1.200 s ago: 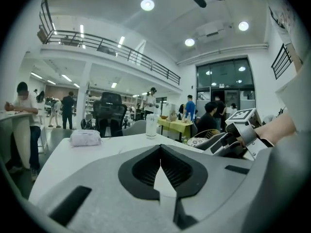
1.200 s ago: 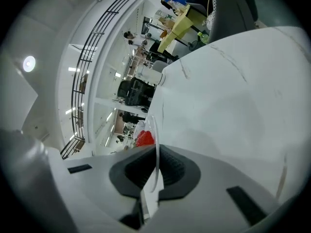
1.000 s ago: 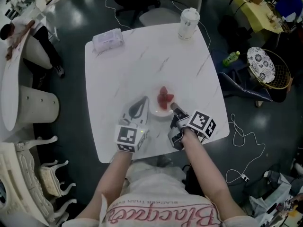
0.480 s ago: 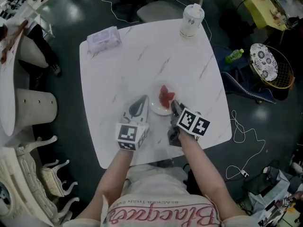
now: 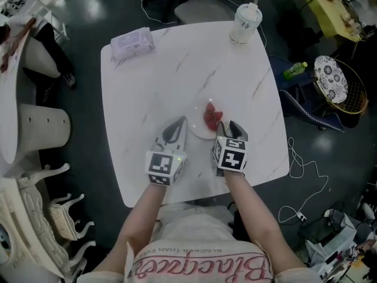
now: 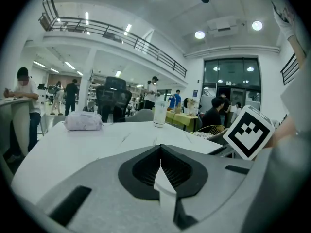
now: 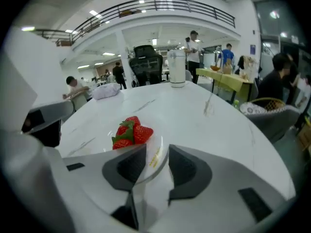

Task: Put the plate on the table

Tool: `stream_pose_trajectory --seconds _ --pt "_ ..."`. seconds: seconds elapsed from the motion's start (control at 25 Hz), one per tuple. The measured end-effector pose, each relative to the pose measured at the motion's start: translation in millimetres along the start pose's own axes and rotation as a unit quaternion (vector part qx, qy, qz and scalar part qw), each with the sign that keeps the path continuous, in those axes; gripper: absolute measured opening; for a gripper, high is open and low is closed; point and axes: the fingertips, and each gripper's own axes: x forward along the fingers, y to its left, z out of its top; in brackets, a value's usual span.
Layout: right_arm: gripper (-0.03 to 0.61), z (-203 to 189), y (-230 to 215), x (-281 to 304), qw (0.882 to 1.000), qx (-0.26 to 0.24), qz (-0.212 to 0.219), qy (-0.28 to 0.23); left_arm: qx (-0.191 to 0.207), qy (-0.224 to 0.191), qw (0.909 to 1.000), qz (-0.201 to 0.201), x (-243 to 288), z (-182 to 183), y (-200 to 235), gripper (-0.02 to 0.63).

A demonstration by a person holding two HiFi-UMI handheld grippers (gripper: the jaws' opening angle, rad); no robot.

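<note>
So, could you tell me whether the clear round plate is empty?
Not empty: the clear round plate holds a few red strawberries.

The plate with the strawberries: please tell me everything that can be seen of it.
The plate is small, round and looks like clear glass or plastic, with yellow print near its rim. It lies flat on the white marbled table, near the person's edge, and carries a few strawberries. Its near rim stands between the right tongs, which are opening.
</note>
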Motion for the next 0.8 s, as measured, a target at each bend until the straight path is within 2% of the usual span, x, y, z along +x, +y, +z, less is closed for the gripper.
stream_pose_trajectory --seconds 0.12,0.2,0.36,0.64,0.8 --pt "0.137 6.2 2.3 -3.5 0.997 -0.066 -0.017 -0.025 0.002 0.001 1.0000 0.002 -4.2 0.6 -0.2 0.005" --pt "0.114 13.3 1.2 -11.5 0.996 -0.075 -0.018 -0.055 0.003 -0.002 1.0000 0.000 -8.2 2.7 -2.2 0.005" --pt "0.114 23.9 1.5 -36.4 0.993 -0.079 -0.003 -0.093 0.002 -0.012 0.9999 -0.009 -17.3 8.5 -7.6 0.005" --pt "0.017 48.2 23.3 -108.8 0.977 -0.130 0.059 -0.156 0.019 -0.037 0.9989 -0.023 -41.7 25.0 -30.0 0.006" --pt "0.005 54.6 40.7 -151.9 0.971 -0.119 0.114 -0.170 0.043 -0.052 0.9972 -0.030 -61.5 40.3 -48.3 0.006"
